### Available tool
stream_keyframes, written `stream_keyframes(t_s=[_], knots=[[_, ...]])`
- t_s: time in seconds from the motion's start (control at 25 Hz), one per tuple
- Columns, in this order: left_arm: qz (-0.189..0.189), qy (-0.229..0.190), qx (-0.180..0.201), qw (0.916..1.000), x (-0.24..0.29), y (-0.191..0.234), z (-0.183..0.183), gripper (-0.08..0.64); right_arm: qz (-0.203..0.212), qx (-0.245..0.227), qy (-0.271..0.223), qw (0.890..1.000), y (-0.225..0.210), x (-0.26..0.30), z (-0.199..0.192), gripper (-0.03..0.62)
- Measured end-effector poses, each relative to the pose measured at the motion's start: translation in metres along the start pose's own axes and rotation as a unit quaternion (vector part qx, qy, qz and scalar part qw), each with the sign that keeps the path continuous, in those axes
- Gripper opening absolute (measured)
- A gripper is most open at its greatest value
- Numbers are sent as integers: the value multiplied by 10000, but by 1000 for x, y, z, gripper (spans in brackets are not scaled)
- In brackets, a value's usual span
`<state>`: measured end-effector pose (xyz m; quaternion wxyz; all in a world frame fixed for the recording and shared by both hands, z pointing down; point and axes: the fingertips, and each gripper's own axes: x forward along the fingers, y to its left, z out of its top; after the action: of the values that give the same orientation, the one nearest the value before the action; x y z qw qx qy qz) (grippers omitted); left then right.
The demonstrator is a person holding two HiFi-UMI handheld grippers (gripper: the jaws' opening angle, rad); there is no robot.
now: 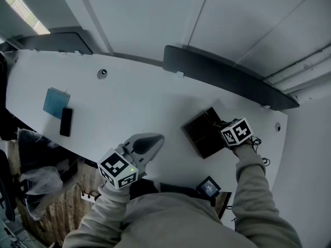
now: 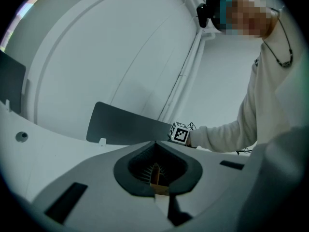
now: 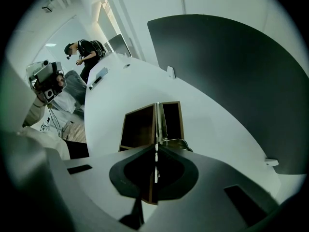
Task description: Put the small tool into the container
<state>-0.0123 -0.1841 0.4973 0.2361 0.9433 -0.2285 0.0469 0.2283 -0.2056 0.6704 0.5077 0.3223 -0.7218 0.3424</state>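
- We point our right gripper (image 3: 156,148) steeply down over the container (image 1: 199,134) at the right of the desk (image 1: 129,97), so the tool (image 3: 164,129) can go in from above.
- Its jaws are clenched on the tool, a thin metal piece that sticks out past the tips towards the box.
- The tool hangs over the box, close to the wall between its two compartments. We cannot tell which one it is aimed at, or whether it touches the box yet.
- We judge the release comes next, once the tool is low enough not to bounce out.
- We keep our left gripper (image 2: 155,143) near us at the desk's near edge, well apart from the box and out of the way. Its jaws are pressed together with nothing between them.
- The container is a dark open box. Both compartments look empty as far as we can see.
- A phone (image 1: 66,121) and a blue pad (image 1: 56,102) lie far left, apart from the work.
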Motion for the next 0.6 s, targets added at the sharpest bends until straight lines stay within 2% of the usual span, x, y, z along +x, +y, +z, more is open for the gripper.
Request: stream_keyframes(t_s=[0.6], knots=[[-191,10,-42,9998,-2,-12,-3,3,92,83,-49,9999,2,4,-2,23]])
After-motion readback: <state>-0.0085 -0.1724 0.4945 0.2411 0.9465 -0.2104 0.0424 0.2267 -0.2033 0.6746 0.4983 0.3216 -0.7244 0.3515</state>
